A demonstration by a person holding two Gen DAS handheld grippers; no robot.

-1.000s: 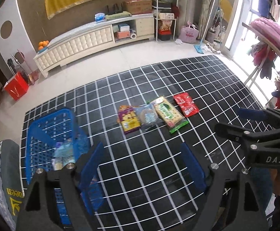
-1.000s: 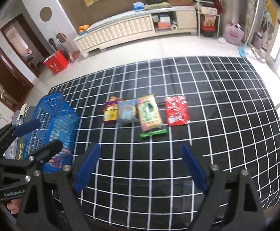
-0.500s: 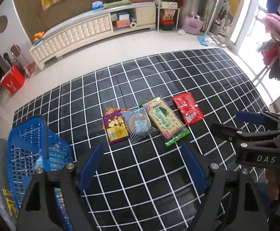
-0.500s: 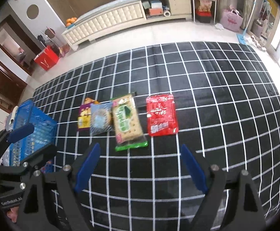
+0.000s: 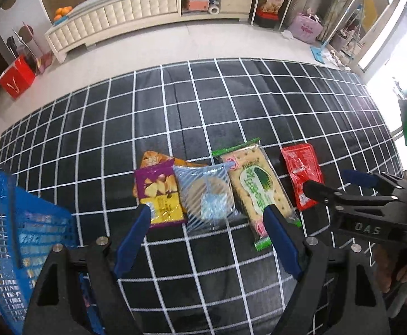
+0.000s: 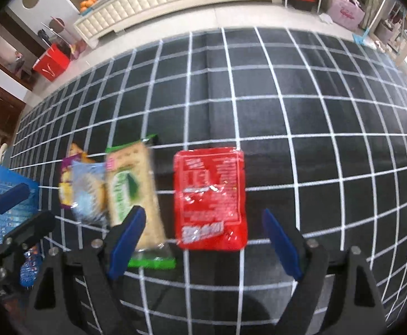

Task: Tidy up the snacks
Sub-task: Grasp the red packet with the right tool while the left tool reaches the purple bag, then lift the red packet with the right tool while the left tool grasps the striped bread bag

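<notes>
Black grid mat (image 5: pixel 231 111): 4 snack packets; red packet (image 6: pixel 211 198) glossy, crinkled.

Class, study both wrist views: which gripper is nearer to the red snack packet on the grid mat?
Right. The right gripper hangs directly over the red snack packet, jaws open astride it. The left gripper is over the striped clear packet, two packets away.

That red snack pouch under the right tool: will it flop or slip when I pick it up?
The red pouch lies flat and crinkled, so it probably sags. Its glossy film looks slippery. It seems thin, likely light; pinch an edge.
</notes>
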